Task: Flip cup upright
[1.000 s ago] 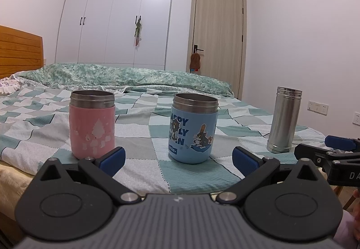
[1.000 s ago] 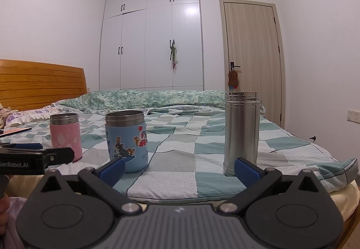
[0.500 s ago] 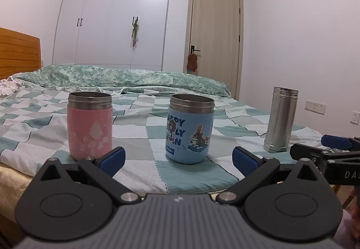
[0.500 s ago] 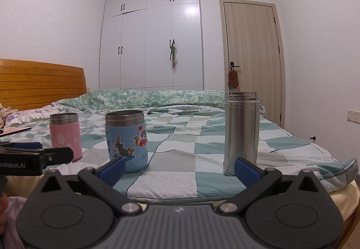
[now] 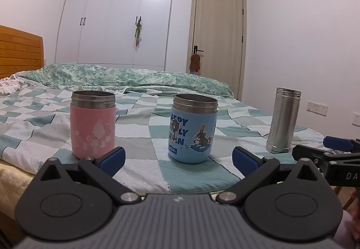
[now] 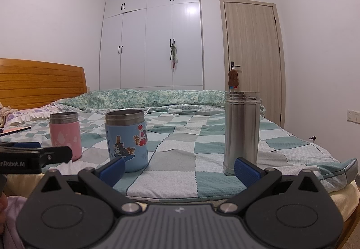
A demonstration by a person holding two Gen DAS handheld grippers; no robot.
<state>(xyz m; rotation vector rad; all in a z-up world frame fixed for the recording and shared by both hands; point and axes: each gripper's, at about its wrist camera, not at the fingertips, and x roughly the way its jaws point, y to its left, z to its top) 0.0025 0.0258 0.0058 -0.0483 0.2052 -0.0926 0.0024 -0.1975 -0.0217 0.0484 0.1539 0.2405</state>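
Three cups stand upright, mouths up, on the checked bedspread [image 5: 144, 136]: a pink cup [image 5: 92, 127] at the left, a blue cartoon cup [image 5: 193, 128] in the middle, and a tall steel cup [image 5: 282, 120] at the right. In the right wrist view they show as the pink cup [image 6: 65, 135], the blue cup [image 6: 126, 139] and the steel cup [image 6: 241, 132]. My left gripper [image 5: 178, 159] is open and empty, short of the blue cup. My right gripper [image 6: 178, 165] is open and empty, between the blue and steel cups, near the bed's edge.
A rumpled green quilt [image 5: 126, 76] lies across the far side of the bed. A wooden headboard [image 6: 40, 82] is at the left. A white wardrobe [image 6: 157, 35] and a door [image 6: 252, 57] stand behind. The bed's corner [image 6: 337, 172] drops off at the right.
The left wrist view has tilted up slightly, so the cups sit a little lower in it. The right gripper has not moved. Both grippers stay open.
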